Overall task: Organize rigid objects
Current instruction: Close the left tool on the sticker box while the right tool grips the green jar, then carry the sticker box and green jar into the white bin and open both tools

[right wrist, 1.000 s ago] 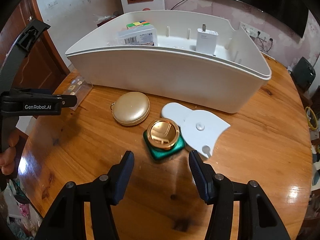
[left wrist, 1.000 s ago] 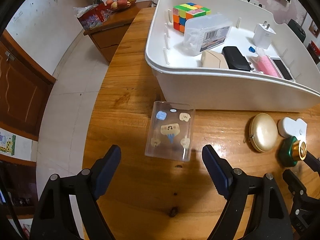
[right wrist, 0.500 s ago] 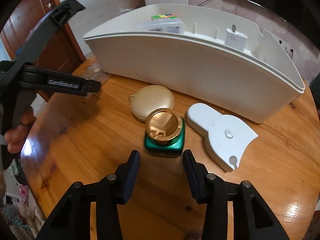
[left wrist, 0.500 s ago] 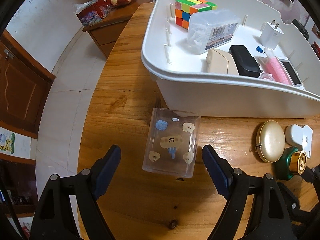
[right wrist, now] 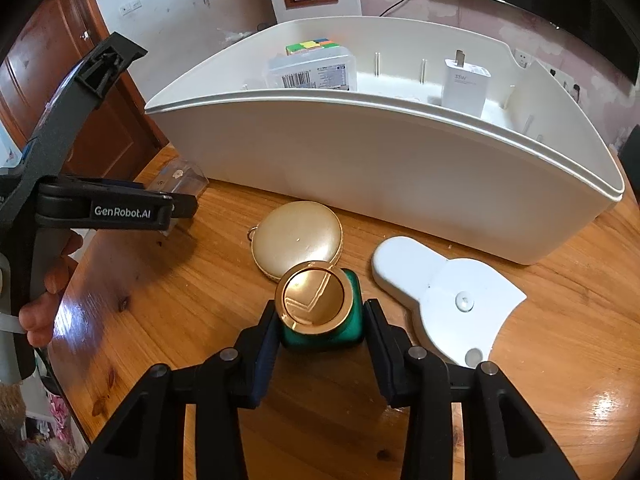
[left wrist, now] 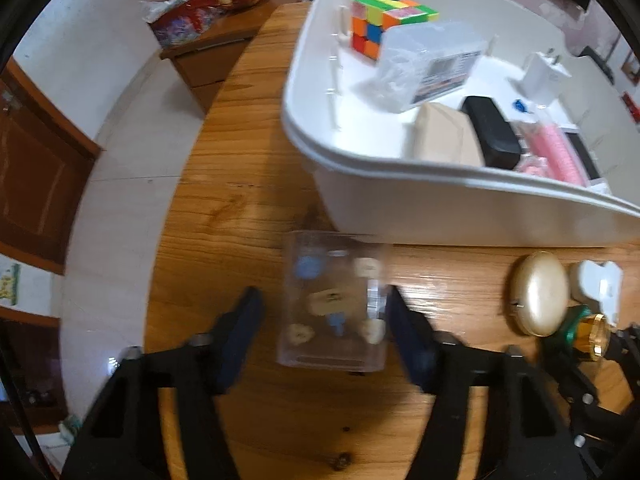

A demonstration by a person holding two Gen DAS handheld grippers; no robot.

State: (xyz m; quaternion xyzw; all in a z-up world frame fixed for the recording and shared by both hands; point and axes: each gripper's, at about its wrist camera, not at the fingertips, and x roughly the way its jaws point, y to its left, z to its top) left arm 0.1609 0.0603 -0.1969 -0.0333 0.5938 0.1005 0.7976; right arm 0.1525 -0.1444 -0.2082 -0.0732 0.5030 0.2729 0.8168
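Observation:
A clear plastic box with stickers lies on the round wooden table, in front of the white bin. My left gripper straddles it and its jaws are closing. The right finger touches the box's side, while a gap remains at the left finger. A green bottle with a gold cap stands between the fingers of my right gripper. Those jaws are closing and both pads touch the bottle's sides. A hand holds the left gripper at the left of the right wrist view.
A gold round compact and a flat white device lie beside the bottle. The bin holds a colour cube, a clear case, a white charger, a black case and pink items. The table edge curves at left.
My left gripper came down over the clear box and its jaws narrowed sharply. My right gripper moved forward to the green bottle and its jaws narrowed onto it.

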